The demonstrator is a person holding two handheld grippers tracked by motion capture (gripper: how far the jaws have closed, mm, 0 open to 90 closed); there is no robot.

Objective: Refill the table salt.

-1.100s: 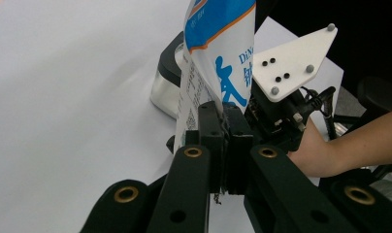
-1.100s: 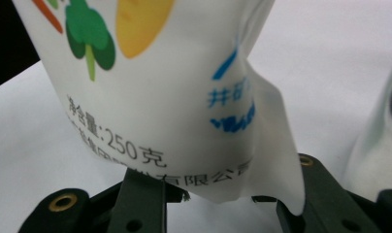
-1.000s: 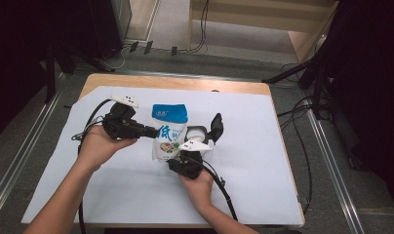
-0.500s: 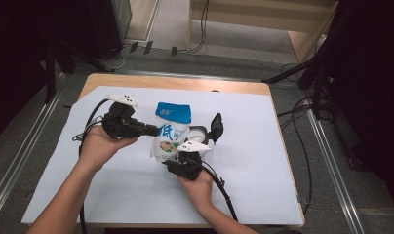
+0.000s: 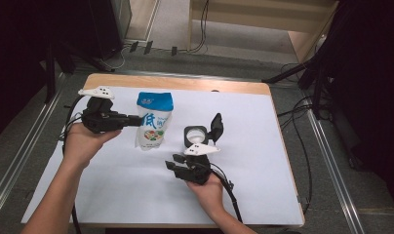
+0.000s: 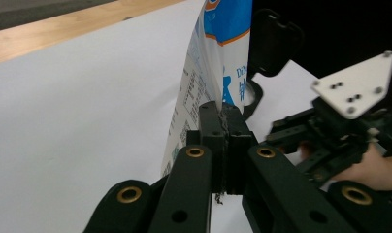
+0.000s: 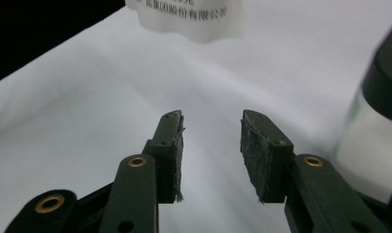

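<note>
Pinching the pouch (image 5: 153, 122) by 1 edge, your left gripper (image 5: 136, 119) risks it swinging — tilting onto the open jar (image 5: 196, 135). Your right gripper (image 7: 211, 145), just opening, holds nothing — steady that bag.

White sheet (image 5: 136, 195) covers most of the wooden table (image 5: 175, 84), leaving a bare strip along the table's far edge. Metal rails (image 5: 326, 161) run along both sides of the table. Black cables (image 5: 200, 34) lie on the grey floor (image 5: 224, 58) beyond the table's far edge
</note>
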